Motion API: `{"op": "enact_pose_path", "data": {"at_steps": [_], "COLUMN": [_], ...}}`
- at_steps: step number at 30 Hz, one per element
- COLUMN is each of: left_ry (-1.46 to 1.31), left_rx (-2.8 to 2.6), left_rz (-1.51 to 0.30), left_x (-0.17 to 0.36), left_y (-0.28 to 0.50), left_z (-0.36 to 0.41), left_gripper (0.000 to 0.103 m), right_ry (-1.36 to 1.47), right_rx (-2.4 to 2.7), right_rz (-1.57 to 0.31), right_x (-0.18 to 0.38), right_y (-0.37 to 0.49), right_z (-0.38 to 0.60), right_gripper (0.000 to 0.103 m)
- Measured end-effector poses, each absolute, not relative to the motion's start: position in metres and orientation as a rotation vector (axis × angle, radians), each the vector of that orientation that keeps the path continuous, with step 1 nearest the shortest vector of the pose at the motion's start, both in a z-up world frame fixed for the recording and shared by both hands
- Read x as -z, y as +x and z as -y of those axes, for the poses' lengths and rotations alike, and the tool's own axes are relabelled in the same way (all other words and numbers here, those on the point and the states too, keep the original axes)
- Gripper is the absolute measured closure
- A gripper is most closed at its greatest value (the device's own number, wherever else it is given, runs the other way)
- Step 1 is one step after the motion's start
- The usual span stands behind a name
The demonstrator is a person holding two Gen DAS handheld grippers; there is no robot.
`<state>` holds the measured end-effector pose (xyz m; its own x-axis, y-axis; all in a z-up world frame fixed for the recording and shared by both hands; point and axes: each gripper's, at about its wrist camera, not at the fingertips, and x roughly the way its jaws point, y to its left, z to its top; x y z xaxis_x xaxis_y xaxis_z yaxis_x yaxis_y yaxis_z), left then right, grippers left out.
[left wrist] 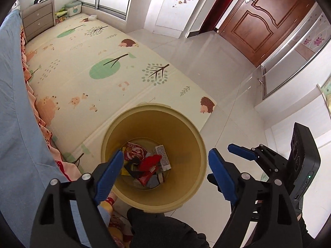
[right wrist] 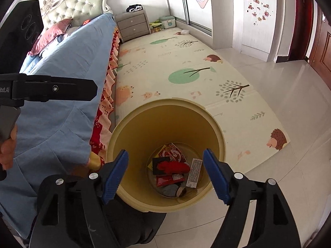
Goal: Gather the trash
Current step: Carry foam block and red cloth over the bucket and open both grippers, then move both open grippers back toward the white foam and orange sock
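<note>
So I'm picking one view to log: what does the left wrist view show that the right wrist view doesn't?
Left wrist only: the brown door, the sliding wardrobe, and the right tongs seen from the side.
Right wrist only: the headboard, pillow, and the left tongs' arm with a hand.
Both: the yellow bin with wrappers inside, the play mat, blue bedding, nightstand, and each view's own open, empty tongs above the bin.

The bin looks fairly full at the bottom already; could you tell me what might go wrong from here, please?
The yellow bin sits partly on the play mat's edge, so a knock could rock it. Both the left gripper and the right gripper hang open close over its rim and could bump it. The wrappers are loose and light, so tipping would scatter them.
</note>
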<state>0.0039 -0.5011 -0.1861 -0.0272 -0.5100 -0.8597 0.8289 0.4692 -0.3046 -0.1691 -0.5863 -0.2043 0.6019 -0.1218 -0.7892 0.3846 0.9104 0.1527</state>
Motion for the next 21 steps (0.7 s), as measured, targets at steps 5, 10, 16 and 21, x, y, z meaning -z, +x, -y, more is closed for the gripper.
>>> {"op": "enact_pose_path", "data": {"at_steps": [5,10,16,21], "left_ry": [0.352,0.352,0.327,0.317], "left_rx": [1.113,1.122,1.136,1.134], "left_rz": [-1.153,-1.120,-1.087,-1.047], "left_x": [0.182,0.173,0.159,0.143], "left_y": [0.001,-0.002,-0.003,-0.003], "left_z": [0.502,0.501,0.494,0.481], "left_gripper": [0.019,0.019,0.019,0.019], "right_ry": [0.330,0.313,0.301,0.290], "right_rx": [0.294,0.294,0.294,0.292], "right_rz": [-0.876,-0.866,-0.850,-0.822], "right_x": [0.200,0.194,0.182,0.167], "right_y": [-0.169,-0.169,-0.172,-0.173], "right_z": [0.585,0.582,0.577,0.569], "right_gripper": [0.031,0.031,0.031,0.031]}}
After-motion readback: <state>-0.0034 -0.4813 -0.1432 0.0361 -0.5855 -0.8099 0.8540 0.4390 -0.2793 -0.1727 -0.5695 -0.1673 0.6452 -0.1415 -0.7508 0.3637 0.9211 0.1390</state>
